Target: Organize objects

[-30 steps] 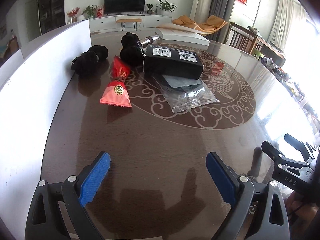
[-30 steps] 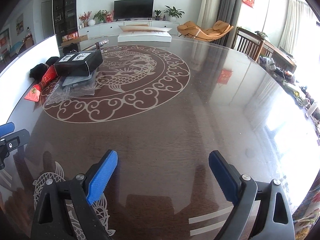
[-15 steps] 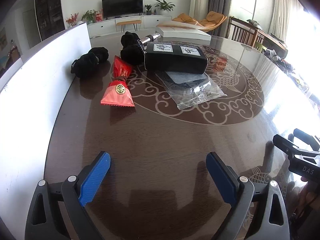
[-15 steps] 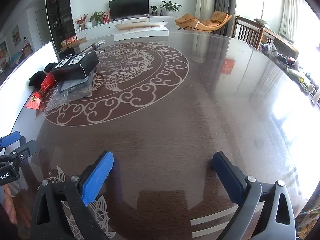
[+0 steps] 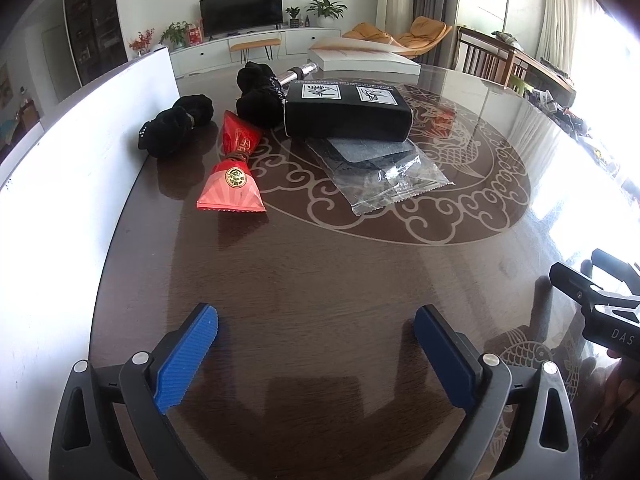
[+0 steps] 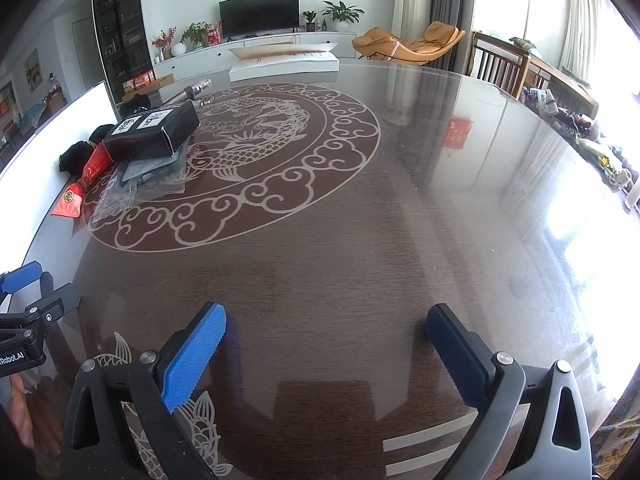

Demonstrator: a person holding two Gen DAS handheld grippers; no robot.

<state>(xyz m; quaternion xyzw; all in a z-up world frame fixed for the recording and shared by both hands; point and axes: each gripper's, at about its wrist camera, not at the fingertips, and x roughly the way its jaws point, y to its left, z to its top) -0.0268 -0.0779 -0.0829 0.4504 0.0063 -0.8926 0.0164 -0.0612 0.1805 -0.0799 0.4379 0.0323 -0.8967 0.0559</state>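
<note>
On the dark round table [image 5: 320,280] lie a black box [image 5: 347,111] with two white labels, a clear plastic packet [image 5: 380,172] half under it, a red foil pouch [image 5: 234,174], two black cloth bundles [image 5: 176,124] [image 5: 258,94] and a metal cylinder [image 5: 302,72]. My left gripper [image 5: 316,344] hovers open over bare table, well short of them. My right gripper [image 6: 326,344] is open too, with nothing between its blue pads; the same black box [image 6: 154,130], packet [image 6: 138,184] and red pouch [image 6: 82,184] sit far to its left.
A white board [image 5: 80,184] stands along the table's left edge. A flat white box [image 5: 362,62] lies at the far side. Chairs [image 6: 500,62] and cluttered items [image 6: 580,120] line the right rim. The right gripper's frame [image 5: 600,308] shows at the left view's right edge.
Both views rolled slightly, so the scene sits more level. The right gripper's pads stand a little wider apart than a second ago. No object moved.
</note>
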